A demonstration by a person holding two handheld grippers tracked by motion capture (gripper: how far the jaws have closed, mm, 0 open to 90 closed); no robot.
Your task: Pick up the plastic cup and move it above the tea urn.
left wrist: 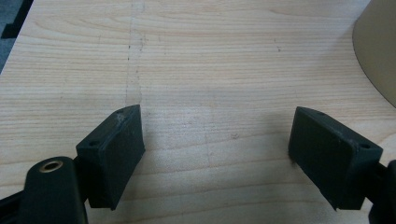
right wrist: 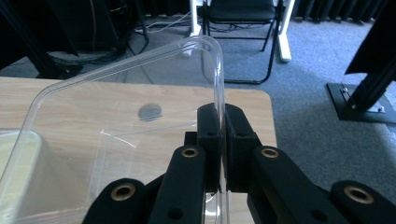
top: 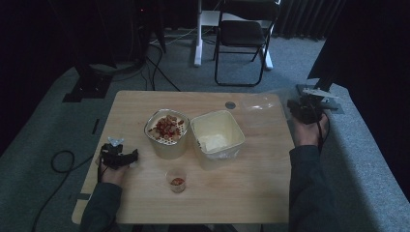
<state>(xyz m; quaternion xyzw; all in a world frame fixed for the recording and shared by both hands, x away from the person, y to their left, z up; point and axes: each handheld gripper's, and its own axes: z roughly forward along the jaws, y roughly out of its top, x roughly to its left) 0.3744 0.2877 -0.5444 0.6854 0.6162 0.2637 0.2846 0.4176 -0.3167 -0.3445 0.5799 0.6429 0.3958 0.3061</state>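
The right gripper is closed on the edge of a clear plastic lid, held up at the far right of the table. The lid looks light, thin and slippery, so it may bend; pinching the rim is best. The left gripper rests open and empty at the near left.

Clear lid: lower and left parts cut off at the right gripper view's frame edges. Small cup contents at lower centre: too small to identify.
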